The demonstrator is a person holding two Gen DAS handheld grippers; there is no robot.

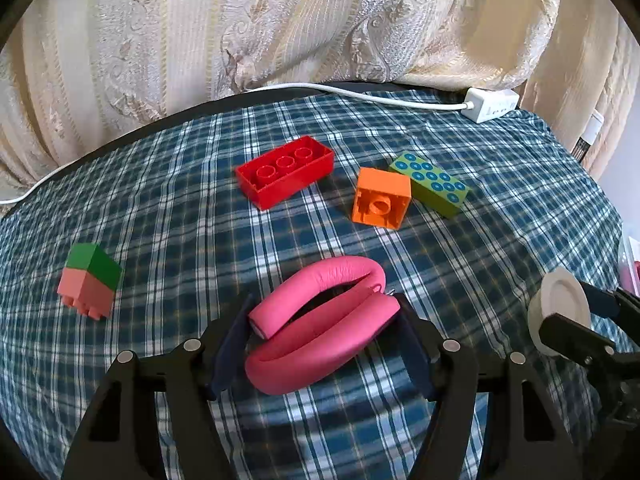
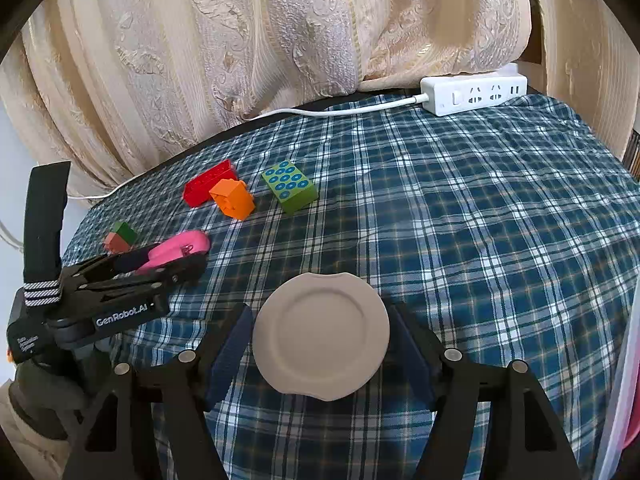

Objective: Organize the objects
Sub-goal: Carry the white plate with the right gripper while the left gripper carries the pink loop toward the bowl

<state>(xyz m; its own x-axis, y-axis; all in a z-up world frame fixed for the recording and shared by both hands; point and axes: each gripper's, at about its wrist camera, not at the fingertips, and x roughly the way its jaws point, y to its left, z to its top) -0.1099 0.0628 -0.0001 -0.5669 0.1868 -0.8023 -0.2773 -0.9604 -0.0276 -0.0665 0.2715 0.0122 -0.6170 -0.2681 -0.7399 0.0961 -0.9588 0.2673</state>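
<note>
The pink padded foam tube, folded into a loop (image 1: 320, 332), looks light, soft and springy; it is best held across both folded arms. It lies on the plaid-covered surface (image 1: 460, 248) between the left claw's (image 1: 326, 344) pads, which appear to clamp it. The round grey plastic lid (image 2: 321, 332), rigid and smooth, sits between the right claw's (image 2: 321, 342) pads at its edges; contact there cannot be confirmed.

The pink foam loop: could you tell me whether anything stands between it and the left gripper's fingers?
Nothing visible does. The pink foam loop lies on the plaid cloth directly between the left gripper fingers, with the toy bricks well beyond it.
</note>
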